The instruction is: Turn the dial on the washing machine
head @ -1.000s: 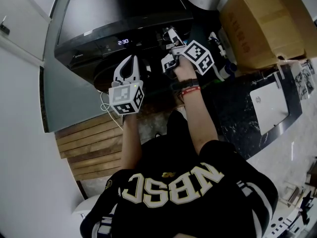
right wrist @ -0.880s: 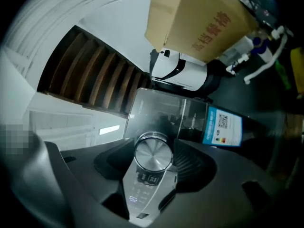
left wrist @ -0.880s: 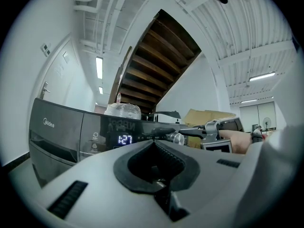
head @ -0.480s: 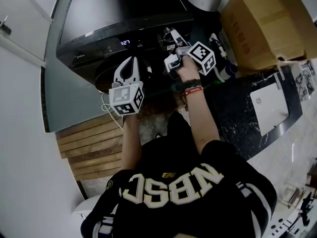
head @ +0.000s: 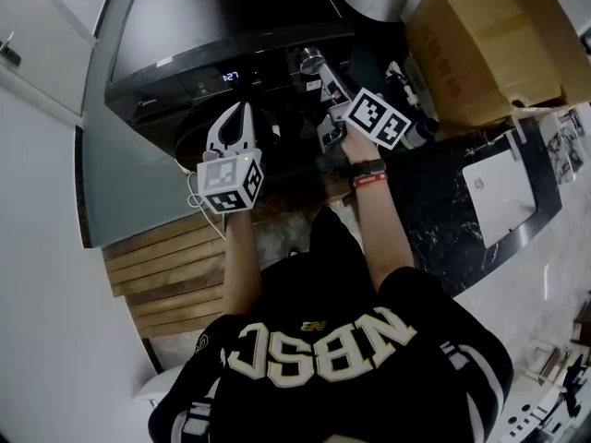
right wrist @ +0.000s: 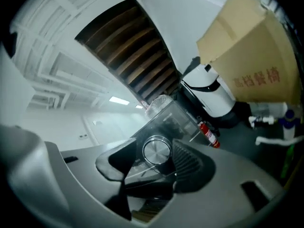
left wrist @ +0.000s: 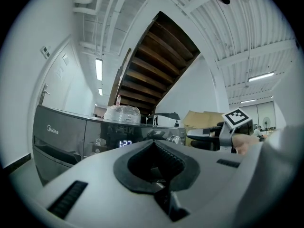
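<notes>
A dark washing machine (head: pixel 222 26) stands just ahead of my left hand-held gripper (head: pixel 242 109), which hangs level before its front, jaws pressed together on nothing. My right hand-held gripper (head: pixel 327 90), beside the left one, is spread, its jaws having just been closing. The silver dial (right wrist: pixel 156 151) on the machine's panel shows in the gap between them, just ahead, neither jaw touching it.

The washing machine (head: pixel 222 26) is dark and glossy, with a flat top and a black control panel along its front edge. On that panel glows a small display (head: pixel 230 77), which seems to read 1:27. The dial (right wrist: pixel 156 151), a round brushed-silver knob, juts from the panel right of the display.
</notes>
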A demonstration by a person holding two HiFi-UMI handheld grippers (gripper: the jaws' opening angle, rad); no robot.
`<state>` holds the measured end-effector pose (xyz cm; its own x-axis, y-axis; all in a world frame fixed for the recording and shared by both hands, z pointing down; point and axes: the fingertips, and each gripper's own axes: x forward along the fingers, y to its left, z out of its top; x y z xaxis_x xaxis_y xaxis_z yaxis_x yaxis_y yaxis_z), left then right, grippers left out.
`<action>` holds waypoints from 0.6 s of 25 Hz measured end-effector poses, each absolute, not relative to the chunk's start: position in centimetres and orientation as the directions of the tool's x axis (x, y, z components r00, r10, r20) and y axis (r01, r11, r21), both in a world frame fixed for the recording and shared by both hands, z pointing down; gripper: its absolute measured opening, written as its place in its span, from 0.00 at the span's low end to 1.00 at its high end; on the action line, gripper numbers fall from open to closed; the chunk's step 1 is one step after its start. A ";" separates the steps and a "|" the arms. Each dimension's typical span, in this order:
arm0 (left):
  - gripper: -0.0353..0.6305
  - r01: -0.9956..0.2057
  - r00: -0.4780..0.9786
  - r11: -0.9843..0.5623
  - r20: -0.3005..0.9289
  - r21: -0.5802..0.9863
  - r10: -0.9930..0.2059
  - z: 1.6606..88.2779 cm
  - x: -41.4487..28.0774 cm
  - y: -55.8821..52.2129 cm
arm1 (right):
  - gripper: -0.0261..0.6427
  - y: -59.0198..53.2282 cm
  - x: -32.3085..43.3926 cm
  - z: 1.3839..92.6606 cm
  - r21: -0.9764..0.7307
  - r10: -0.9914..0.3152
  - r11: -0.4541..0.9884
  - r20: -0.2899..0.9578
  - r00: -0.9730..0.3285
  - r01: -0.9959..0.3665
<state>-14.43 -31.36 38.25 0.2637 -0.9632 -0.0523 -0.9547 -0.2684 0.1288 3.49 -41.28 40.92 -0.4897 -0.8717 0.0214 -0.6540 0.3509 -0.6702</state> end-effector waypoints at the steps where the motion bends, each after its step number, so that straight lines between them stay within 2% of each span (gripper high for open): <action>1: 0.07 -0.954 0.266 -0.271 -0.057 0.128 -0.962 38.0 -14.3 -31.1 | 0.37 -40.7 3.6 40.7 -0.619 -0.875 0.364 0.029 -0.483 -0.696; 8: 0.07 -0.956 0.268 -0.274 -0.076 0.102 -0.961 37.2 -13.7 -29.3 | 0.31 -37.0 4.6 39.7 -0.310 -0.916 0.364 0.050 -0.398 -0.878; 15: 0.07 -0.960 0.264 -0.271 -0.086 0.077 -0.961 37.0 -13.6 -27.5 | 0.23 -33.2 4.2 39.4 -0.136 -0.928 0.362 0.036 -0.370 -0.922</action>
<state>-13.57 -27.46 37.01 0.2639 -0.9607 -0.0865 -0.9596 -0.2706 0.0775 4.20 -33.25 39.38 -0.3702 -0.9283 0.0358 -0.9220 0.3624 -0.1361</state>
